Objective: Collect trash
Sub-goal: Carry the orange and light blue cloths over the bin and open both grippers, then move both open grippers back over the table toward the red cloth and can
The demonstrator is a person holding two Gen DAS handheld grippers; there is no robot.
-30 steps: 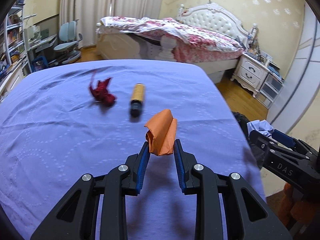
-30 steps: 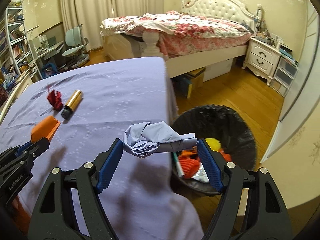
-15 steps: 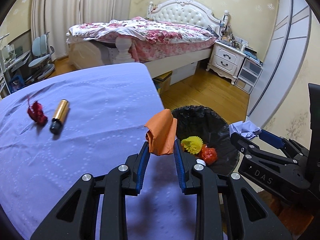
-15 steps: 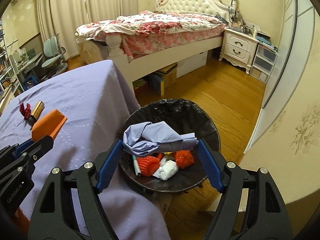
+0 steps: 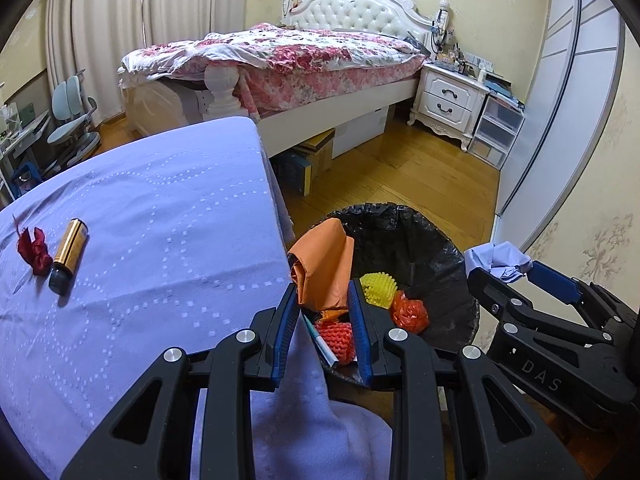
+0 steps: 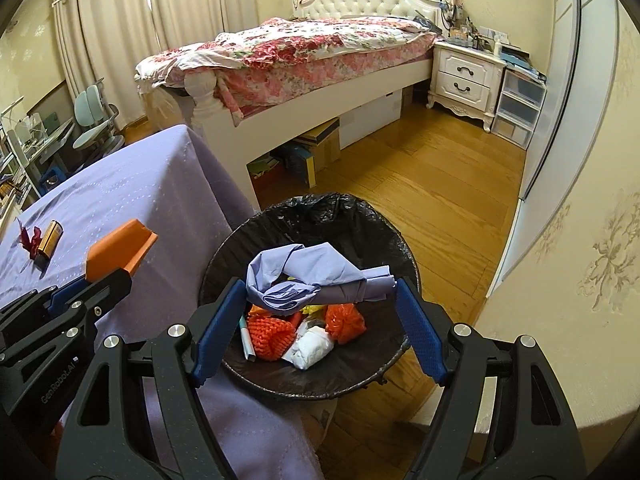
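My left gripper (image 5: pixel 322 300) is shut on a folded orange paper (image 5: pixel 323 264) and holds it at the near rim of the black-lined trash bin (image 5: pixel 432 240). My right gripper (image 6: pixel 320 300) is shut on a crumpled pale blue paper (image 6: pixel 316 276) and holds it over the bin (image 6: pixel 360 216), which contains red, yellow and white trash. The orange paper also shows in the right wrist view (image 6: pixel 120 250). A red wrapper (image 5: pixel 34 250) and a gold tube (image 5: pixel 70 254) lie on the purple-covered table (image 5: pixel 160 220).
The bin stands on the wooden floor (image 6: pixel 440 184) against the table's right edge. A bed (image 5: pixel 300 60), a white nightstand (image 5: pixel 448 100) and plastic drawers (image 5: pixel 496 132) are beyond. A wall (image 6: pixel 580 240) is close on the right.
Both grippers have swung right from the table toward the bin, each keeping its paper. The right gripper's blue paper is now over the bin's opening.
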